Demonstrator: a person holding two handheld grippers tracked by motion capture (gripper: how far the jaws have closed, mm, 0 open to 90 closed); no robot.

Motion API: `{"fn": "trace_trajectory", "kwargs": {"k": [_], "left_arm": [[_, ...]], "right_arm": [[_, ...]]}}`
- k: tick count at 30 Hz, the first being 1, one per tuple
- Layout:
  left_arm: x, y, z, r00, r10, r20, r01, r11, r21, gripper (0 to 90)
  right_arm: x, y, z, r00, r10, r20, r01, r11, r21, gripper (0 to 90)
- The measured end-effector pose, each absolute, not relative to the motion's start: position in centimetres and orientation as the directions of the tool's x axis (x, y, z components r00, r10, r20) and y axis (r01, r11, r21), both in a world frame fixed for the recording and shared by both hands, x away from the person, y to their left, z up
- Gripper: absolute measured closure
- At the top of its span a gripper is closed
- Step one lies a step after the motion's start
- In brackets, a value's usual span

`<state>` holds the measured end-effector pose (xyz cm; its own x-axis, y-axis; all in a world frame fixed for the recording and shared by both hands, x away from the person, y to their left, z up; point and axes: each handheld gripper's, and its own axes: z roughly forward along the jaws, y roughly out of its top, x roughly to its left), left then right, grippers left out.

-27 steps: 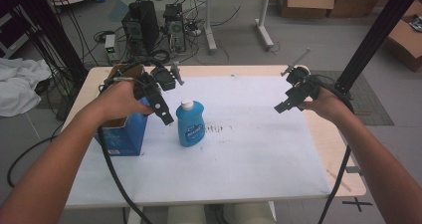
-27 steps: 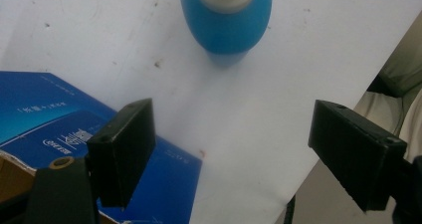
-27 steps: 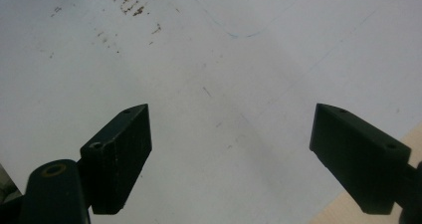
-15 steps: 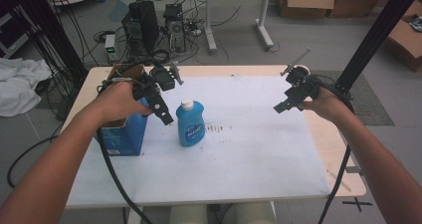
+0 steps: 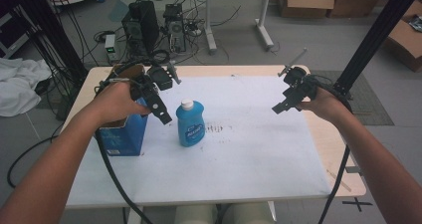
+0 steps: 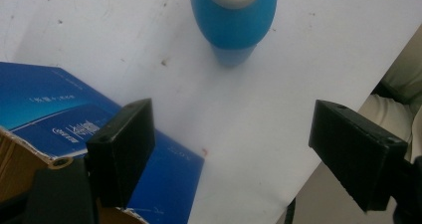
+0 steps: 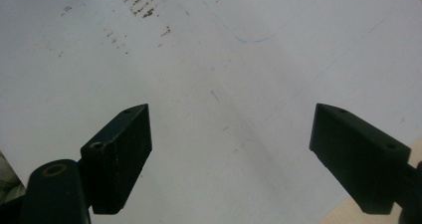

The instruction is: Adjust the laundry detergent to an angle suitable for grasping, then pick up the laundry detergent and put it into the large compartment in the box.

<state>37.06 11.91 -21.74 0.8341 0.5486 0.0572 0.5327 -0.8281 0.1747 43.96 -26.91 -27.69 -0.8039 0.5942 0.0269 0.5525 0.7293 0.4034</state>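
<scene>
Both jaws wide open; if my left gripper (image 5: 161, 115) drops carelessly I'd tip that blue bottle (image 5: 190, 123) off the box (image 5: 122, 137) side.

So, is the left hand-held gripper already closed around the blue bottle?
No, the left hand-held gripper has its jaws wide apart above the table, and the blue bottle stands apart, beyond them.

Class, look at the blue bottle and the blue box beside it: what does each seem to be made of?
Blue bottle: probably smooth plastic, judging by its even moulded body, white cap and stuck-on label. Blue box: cardboard with a printed blue skin; the left gripper view shows its raw brown edge.
</scene>
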Motion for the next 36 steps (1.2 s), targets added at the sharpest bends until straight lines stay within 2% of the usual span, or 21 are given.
{"fn": "trace_trajectory", "kwargs": {"k": [22, 36], "left_arm": [[36.3, 11.7, -21.3, 0.827, 0.556, 0.080, 0.537, -0.825, 0.179, 19.0], [37.1, 10.1, -19.7, 0.817, 0.571, 0.082, 0.543, -0.809, 0.224, 18.3]], "right_arm": [[43.6, -26.7, -27.2, -0.807, 0.590, 0.016, 0.540, 0.728, 0.421, 16.9], [43.7, -26.8, -27.3, -0.810, 0.586, 0.018, 0.537, 0.729, 0.424, 16.9]]}}
